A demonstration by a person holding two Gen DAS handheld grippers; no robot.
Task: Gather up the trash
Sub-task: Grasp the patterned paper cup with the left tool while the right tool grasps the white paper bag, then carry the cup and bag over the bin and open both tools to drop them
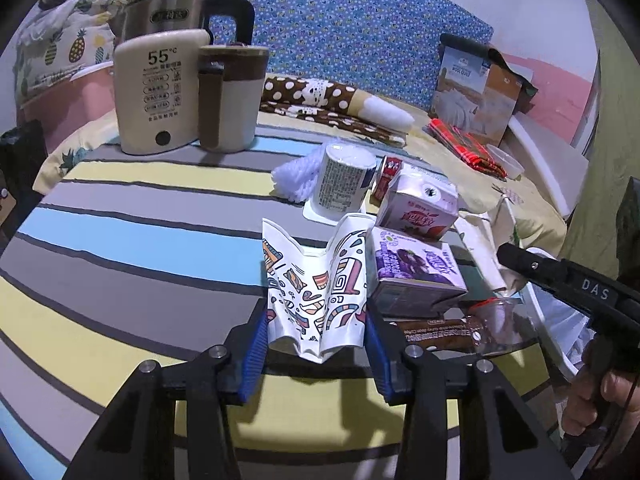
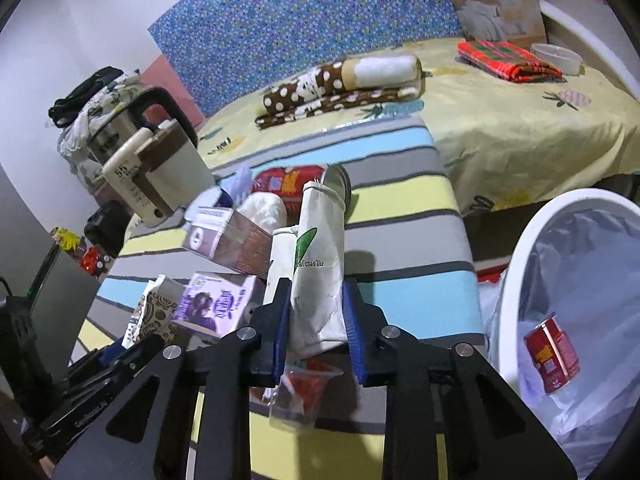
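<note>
Left gripper (image 1: 316, 340): clamping patterned paper cup (image 1: 312, 300).
Right gripper (image 2: 316, 336): squeezing white paper bag (image 2: 318, 272).
Advice: keeping grip firm, swinging toward bin (image 2: 516, 264).

The kettle (image 1: 164, 14) is brushed, shiny metal with a matt black plastic handle. The striped cloth (image 1: 132, 216) looks soft and matt. The patterned paper cup (image 1: 316, 292) is crumpled and slightly glossy; the white paper cup (image 2: 320, 276) is creased and matt. The purple carton (image 1: 416, 276) is smooth, glossy card. The bin liner (image 2: 584, 280) is thin, translucent plastic.
</note>
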